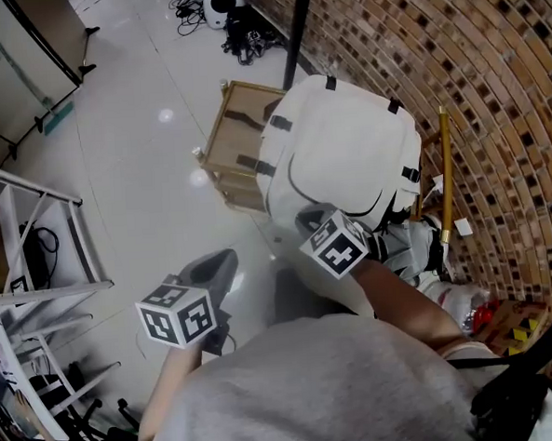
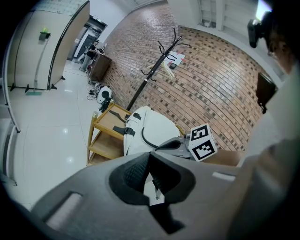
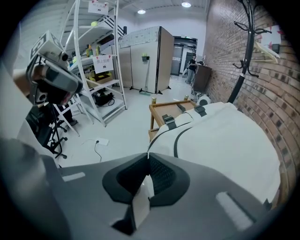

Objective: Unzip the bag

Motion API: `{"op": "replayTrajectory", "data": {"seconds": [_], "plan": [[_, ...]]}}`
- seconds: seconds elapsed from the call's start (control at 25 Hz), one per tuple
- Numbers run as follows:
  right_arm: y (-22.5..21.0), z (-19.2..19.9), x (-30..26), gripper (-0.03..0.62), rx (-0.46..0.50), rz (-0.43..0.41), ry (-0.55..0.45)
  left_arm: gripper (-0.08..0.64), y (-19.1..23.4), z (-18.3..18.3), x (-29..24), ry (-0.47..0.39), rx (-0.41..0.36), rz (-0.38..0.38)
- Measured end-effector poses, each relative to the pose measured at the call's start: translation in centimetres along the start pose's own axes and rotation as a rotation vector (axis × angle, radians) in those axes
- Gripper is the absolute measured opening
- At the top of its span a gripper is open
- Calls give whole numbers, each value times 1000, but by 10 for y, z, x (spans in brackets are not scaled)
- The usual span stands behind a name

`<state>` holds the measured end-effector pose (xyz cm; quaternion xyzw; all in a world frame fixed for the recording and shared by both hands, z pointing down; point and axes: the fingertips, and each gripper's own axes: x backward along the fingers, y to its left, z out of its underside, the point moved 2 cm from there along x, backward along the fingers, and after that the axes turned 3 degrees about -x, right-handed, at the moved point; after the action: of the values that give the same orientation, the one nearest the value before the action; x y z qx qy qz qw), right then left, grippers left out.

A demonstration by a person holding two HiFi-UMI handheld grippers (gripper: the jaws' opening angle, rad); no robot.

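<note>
Since your right gripper [image 3: 148, 157] pinches the white zipper tab [image 3: 140, 204] of the bag [image 3: 225, 140] on the wooden rack [image 3: 159, 108], pull along the seam; your left gripper [image 2: 149, 154], closed and empty, could brace it.

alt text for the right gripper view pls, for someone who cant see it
The right tool, jaws closed on a pale tab, points at a white bag lying on a wooden rack beside a brick wall; metal shelving stands across the pale floor.
</note>
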<state>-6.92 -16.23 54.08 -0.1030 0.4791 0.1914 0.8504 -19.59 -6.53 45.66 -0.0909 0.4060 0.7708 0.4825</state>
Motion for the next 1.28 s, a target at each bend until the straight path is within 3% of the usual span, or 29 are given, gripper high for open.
{"op": "replayTrajectory", "data": {"seconds": [1.28], "plan": [[-20,-67,-26,9,78,-69,-23,2,31,-17,1,-62,81,-63]]}}
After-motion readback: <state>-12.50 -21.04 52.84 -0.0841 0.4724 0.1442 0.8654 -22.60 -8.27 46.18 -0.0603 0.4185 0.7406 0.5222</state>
